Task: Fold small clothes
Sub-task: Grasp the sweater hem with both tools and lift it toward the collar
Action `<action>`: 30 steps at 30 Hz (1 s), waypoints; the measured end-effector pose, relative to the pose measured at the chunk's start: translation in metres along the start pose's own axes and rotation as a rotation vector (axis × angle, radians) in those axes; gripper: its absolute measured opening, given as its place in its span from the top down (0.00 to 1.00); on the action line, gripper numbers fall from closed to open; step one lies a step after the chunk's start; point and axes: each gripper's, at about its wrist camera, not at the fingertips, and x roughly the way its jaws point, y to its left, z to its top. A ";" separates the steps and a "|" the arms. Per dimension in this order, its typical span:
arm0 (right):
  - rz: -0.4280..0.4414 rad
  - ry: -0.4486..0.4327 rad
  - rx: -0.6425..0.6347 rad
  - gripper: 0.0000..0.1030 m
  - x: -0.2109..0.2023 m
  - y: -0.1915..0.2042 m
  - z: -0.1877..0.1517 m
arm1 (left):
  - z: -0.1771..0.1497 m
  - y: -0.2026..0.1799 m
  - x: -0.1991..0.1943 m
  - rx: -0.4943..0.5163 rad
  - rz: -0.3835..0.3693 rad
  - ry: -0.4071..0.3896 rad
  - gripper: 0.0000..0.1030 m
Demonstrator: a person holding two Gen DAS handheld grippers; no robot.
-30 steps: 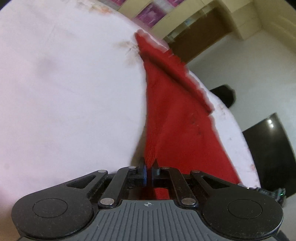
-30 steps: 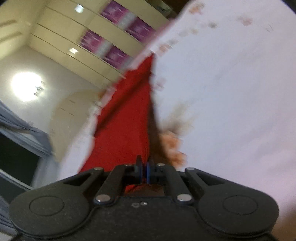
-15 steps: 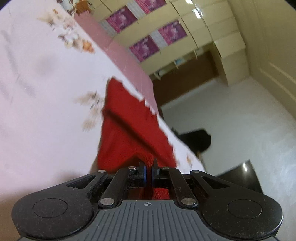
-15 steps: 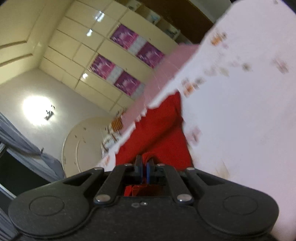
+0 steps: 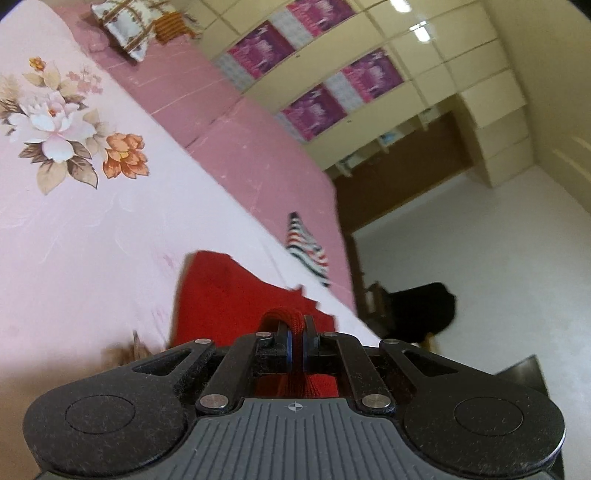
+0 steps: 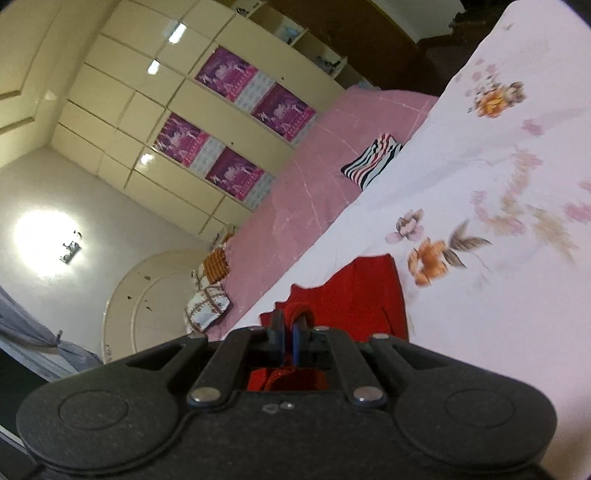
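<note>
- Step in hand, by my read: first fold of the red knit garment (image 5: 229,295) — both grippers are carrying one edge over the rest of it, which is lying on the pink floral bedsheet (image 5: 92,229).
- Left gripper (image 5: 295,345): fingers (image 5: 286,347) are clenched on a bunched ridge of red knit, pads pressing it with almost no gap; fabric is showing above and below the pinch, lower centre of the left view.
- Right gripper (image 6: 288,341): same state, fingers (image 6: 277,339) clamped on a red fold, lower centre of the right view.
- Garment body is sitting just ahead of each gripper, lower middle of both views, near the bed's edge.
- Folded striped cloth (image 6: 371,160) is lying well apart on the darker pink cover (image 6: 306,199); patterned pillow (image 5: 125,27) upper left of the left view.
- Next move probably calls for laying the held edge flat onto the far edge, corners matched, both sides level, then releasing.
- Risk: uneven drop is skewing the fold; can't tell edge alignment from here.
</note>
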 end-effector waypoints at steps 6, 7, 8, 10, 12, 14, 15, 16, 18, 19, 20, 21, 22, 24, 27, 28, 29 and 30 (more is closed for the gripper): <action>-0.040 0.080 0.030 0.96 0.073 -0.029 0.012 | 0.017 0.027 0.069 -0.032 0.110 0.051 0.96; -0.037 0.086 0.053 0.96 0.083 -0.037 0.014 | 0.017 0.031 0.077 -0.037 0.118 0.061 0.96; -0.034 0.086 0.081 0.96 0.091 -0.044 0.016 | 0.018 0.033 0.086 -0.039 0.125 0.068 0.95; -0.021 0.092 0.136 0.96 0.107 -0.057 0.018 | 0.020 0.038 0.100 -0.049 0.133 0.065 0.95; -0.021 0.096 0.162 0.96 0.122 -0.067 0.019 | 0.022 0.043 0.113 -0.054 0.118 0.071 0.95; -0.016 0.082 0.191 0.96 0.134 -0.076 0.019 | 0.023 0.048 0.122 -0.071 0.104 0.053 0.95; -0.008 0.071 0.199 0.93 0.137 -0.079 0.017 | 0.023 0.051 0.124 -0.089 0.075 0.034 0.95; 0.006 0.050 0.203 0.90 0.140 -0.082 0.016 | 0.023 0.056 0.127 -0.124 0.050 0.017 0.95; 0.017 0.000 0.207 0.57 0.141 -0.086 0.013 | 0.021 0.061 0.126 -0.167 0.008 -0.012 0.35; 0.017 -0.024 0.205 0.52 0.140 -0.086 0.011 | 0.019 0.058 0.121 -0.150 0.006 -0.064 0.15; 0.027 -0.038 0.190 0.51 0.138 -0.086 0.012 | 0.018 0.053 0.114 -0.109 0.022 -0.118 0.03; 0.039 -0.034 0.179 0.49 0.136 -0.086 0.013 | 0.018 0.049 0.111 -0.068 0.017 -0.137 0.03; 0.052 -0.023 0.161 0.49 0.134 -0.084 0.013 | 0.020 0.047 0.109 -0.051 -0.003 -0.127 0.03; 0.042 -0.017 0.101 0.50 0.129 -0.079 0.016 | 0.021 0.040 0.106 0.025 0.010 -0.113 0.09; 0.031 -0.023 -0.001 0.50 0.117 -0.068 0.019 | 0.016 0.019 0.109 0.261 0.084 -0.040 0.23; 0.007 -0.015 -0.052 0.50 0.115 -0.063 0.019 | 0.013 0.014 0.113 0.313 0.104 -0.006 0.28; -0.015 -0.003 -0.094 0.50 0.116 -0.059 0.021 | 0.009 0.008 0.119 0.371 0.122 0.031 0.34; -0.039 0.018 -0.133 0.50 0.119 -0.053 0.020 | 0.005 0.004 0.124 0.405 0.132 0.058 0.35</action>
